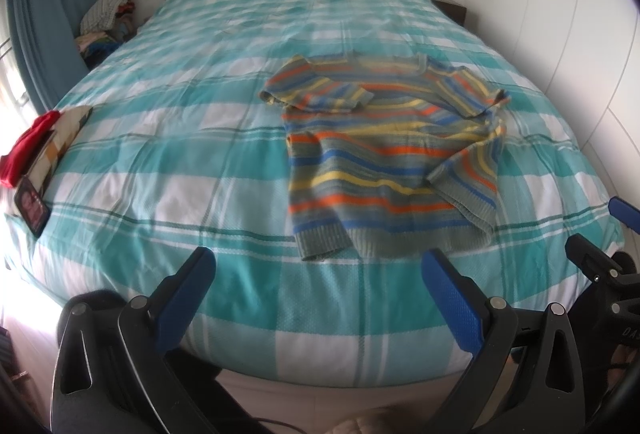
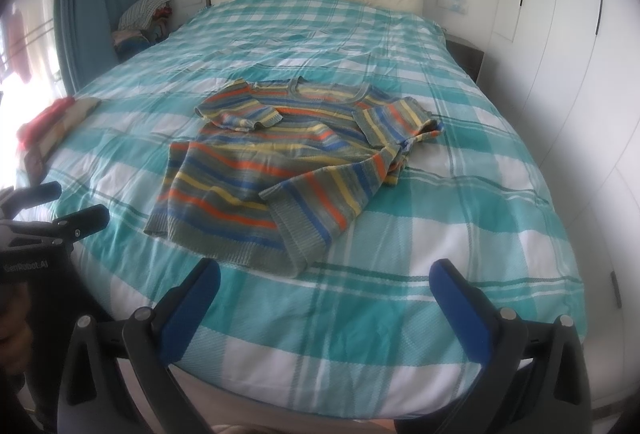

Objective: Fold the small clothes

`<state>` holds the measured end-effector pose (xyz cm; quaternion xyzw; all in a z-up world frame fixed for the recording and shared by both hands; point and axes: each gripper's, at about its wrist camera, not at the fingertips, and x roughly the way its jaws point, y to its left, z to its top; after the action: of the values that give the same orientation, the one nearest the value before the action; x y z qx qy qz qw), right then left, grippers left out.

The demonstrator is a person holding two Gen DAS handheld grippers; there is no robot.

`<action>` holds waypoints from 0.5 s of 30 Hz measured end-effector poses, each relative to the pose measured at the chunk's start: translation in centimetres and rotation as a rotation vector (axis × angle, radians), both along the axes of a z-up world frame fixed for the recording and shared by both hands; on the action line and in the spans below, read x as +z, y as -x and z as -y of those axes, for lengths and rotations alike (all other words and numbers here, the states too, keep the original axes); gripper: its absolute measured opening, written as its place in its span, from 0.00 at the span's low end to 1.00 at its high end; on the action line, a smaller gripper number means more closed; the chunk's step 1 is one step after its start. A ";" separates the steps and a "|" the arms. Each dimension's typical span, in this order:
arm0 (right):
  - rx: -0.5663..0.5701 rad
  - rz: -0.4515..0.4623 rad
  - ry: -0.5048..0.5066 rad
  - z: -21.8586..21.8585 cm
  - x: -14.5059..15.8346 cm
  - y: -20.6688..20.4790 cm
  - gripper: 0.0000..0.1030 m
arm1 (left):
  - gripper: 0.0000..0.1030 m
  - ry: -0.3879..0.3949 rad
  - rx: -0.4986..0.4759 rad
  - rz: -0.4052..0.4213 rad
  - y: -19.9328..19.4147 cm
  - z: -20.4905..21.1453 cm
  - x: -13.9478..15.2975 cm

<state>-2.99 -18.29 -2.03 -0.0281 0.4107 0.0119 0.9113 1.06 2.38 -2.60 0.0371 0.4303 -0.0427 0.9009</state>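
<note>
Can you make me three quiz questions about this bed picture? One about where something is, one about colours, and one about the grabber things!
1. Where is the striped sweater?
A. on the floor
B. on the checked bedspread
C. on the headboard

2. Which colour is missing from its stripes?
A. orange
B. blue
C. pink

3. How are the left gripper and right gripper?
A. both open, holding nothing
B. both pinching the sweater
C. one shut

Answers: B, it lies flat on the bedspread; C, stripes show orange, blue, yellow and grey-green; A, the fingers stand wide apart short of the sweater's hem.
</note>
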 end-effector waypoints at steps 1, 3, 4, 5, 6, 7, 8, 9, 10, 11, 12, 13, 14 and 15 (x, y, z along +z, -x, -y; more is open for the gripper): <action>0.001 -0.001 -0.001 0.1 0.0 -0.1 1.00 | 1.00 -0.001 0.000 0.000 0.1 0.0 -0.1; 0.003 -0.001 0.000 -0.1 -0.1 0.1 1.00 | 1.00 -0.001 -0.001 -0.001 0.1 0.0 -0.2; 0.003 -0.002 0.000 -0.2 -0.2 0.1 1.00 | 1.00 -0.001 -0.001 -0.001 0.1 0.0 -0.2; 0.003 -0.003 0.001 -0.2 -0.2 0.1 1.00 | 1.00 -0.002 -0.002 -0.001 0.2 0.0 -0.3; 0.003 -0.001 0.001 -0.3 -0.2 0.1 1.00 | 1.00 -0.002 -0.003 -0.001 0.2 0.0 -0.4; 0.004 -0.001 0.000 -0.3 -0.3 0.2 1.00 | 1.00 -0.003 -0.003 -0.001 0.2 0.0 -0.4; 0.004 -0.001 0.001 -0.3 -0.3 0.2 1.00 | 1.00 -0.002 -0.003 -0.001 0.2 0.0 -0.4; 0.004 0.000 0.002 -0.3 -0.2 0.1 1.00 | 1.00 -0.001 -0.004 0.000 0.3 0.0 -0.5; 0.005 0.000 0.002 -0.4 -0.3 0.2 1.00 | 1.00 -0.001 -0.003 0.000 0.3 0.0 -0.5; 0.006 0.001 0.002 -0.5 -0.3 0.2 1.00 | 1.00 -0.002 -0.003 0.000 0.2 0.1 -0.4; 0.006 0.000 0.002 -0.5 -0.3 0.2 1.00 | 1.00 -0.002 -0.003 0.000 0.2 0.1 -0.4; 0.007 0.001 0.002 -0.6 -0.3 0.2 1.00 | 1.00 -0.002 -0.002 0.000 0.2 0.1 -0.4; 0.006 0.000 0.001 -0.4 -0.2 0.1 1.00 | 1.00 -0.003 -0.003 -0.001 0.2 0.1 -0.4; 0.006 0.000 0.002 -0.6 -0.3 0.2 1.00 | 1.00 -0.003 -0.003 -0.001 0.2 0.1 -0.4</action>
<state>-3.20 -17.70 -2.36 -0.0299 0.4104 0.0142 0.9113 0.89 2.29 -2.99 0.0392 0.4310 -0.0432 0.9005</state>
